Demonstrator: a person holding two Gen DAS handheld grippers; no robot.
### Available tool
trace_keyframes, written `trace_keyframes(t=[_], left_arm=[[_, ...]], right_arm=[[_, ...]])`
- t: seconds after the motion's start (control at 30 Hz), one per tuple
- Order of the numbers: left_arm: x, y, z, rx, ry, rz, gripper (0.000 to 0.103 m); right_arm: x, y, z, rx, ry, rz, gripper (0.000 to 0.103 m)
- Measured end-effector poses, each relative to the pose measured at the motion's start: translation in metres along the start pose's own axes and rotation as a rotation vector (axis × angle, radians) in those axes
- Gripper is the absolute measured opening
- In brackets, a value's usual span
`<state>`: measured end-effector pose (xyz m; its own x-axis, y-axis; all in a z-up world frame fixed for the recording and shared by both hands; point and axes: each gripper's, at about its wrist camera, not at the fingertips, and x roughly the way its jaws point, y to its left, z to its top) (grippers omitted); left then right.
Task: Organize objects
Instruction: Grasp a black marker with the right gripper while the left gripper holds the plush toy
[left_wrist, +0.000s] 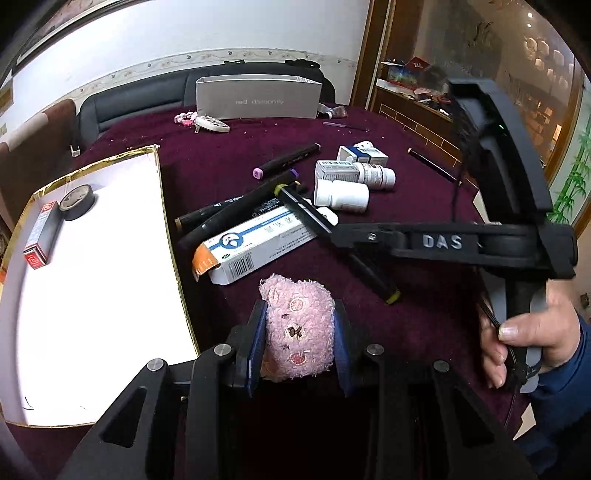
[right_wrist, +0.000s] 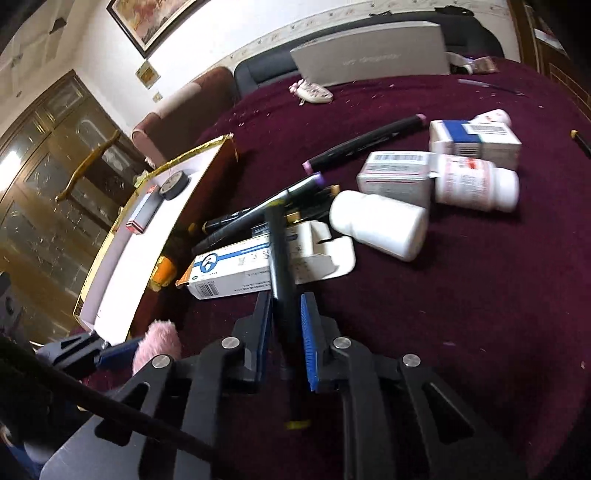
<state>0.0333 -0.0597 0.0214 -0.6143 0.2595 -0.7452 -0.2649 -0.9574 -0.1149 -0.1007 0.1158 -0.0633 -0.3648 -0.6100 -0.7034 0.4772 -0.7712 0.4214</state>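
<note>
My left gripper (left_wrist: 299, 306) is shut on a pink plush toy (left_wrist: 295, 332), held just above the maroon cloth beside the white gold-rimmed tray (left_wrist: 92, 295). The toy (right_wrist: 157, 343) also shows at lower left in the right wrist view. My right gripper (right_wrist: 286, 297) is shut on a black marker (right_wrist: 279, 251) with yellow-green end caps. The marker runs back between the blue pads and lies across a white-and-blue carton (right_wrist: 236, 266). In the left wrist view the right gripper (left_wrist: 295, 201) reaches in from the right over that carton (left_wrist: 258, 247), with a hand (left_wrist: 524, 336) on its handle.
The tray holds a red-and-grey box (left_wrist: 38, 236) and a tape roll (left_wrist: 77, 202). More markers (left_wrist: 288, 160), white bottles (left_wrist: 341, 194), medicine boxes (left_wrist: 364, 155) and a pen (left_wrist: 434, 166) lie on the cloth. A grey box (left_wrist: 258, 98) stands at the back.
</note>
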Motion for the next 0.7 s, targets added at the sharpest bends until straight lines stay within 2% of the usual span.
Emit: trace_keyframes(t=[0.07, 0.17, 0.27, 0.37, 0.5, 0.57, 0.7], left_arm=[[0.002, 0.000, 0.001, -0.004, 0.012, 0.008, 0.029], [0.005, -0.003, 0.000, 0.003, 0.032, 0.019, 0.029], [0.014, -0.011, 0.003, 0.033, 0.054, 0.034, 0.029], [0.027, -0.019, 0.004, 0.060, 0.072, 0.087, 0.029], [0.038, -0.023, 0.005, 0.087, 0.075, 0.165, 0.033], [0.040, -0.024, 0.004, 0.092, 0.080, 0.173, 0.034], [0.045, -0.029, 0.004, 0.118, 0.105, 0.226, 0.036]], right_arm=[[-0.001, -0.002, 0.000, -0.003, 0.002, -0.014, 0.014], [0.004, 0.003, 0.002, -0.047, 0.050, -0.048, 0.014], [0.008, 0.011, 0.005, -0.103, 0.041, -0.102, 0.014], [0.022, 0.011, 0.011, -0.127, 0.066, -0.167, 0.015], [0.025, 0.012, 0.008, -0.162, 0.044, -0.194, 0.012], [0.026, 0.018, 0.003, -0.225, 0.034, -0.222, 0.012], [0.025, 0.018, 0.001, -0.235, 0.029, -0.240, 0.012]])
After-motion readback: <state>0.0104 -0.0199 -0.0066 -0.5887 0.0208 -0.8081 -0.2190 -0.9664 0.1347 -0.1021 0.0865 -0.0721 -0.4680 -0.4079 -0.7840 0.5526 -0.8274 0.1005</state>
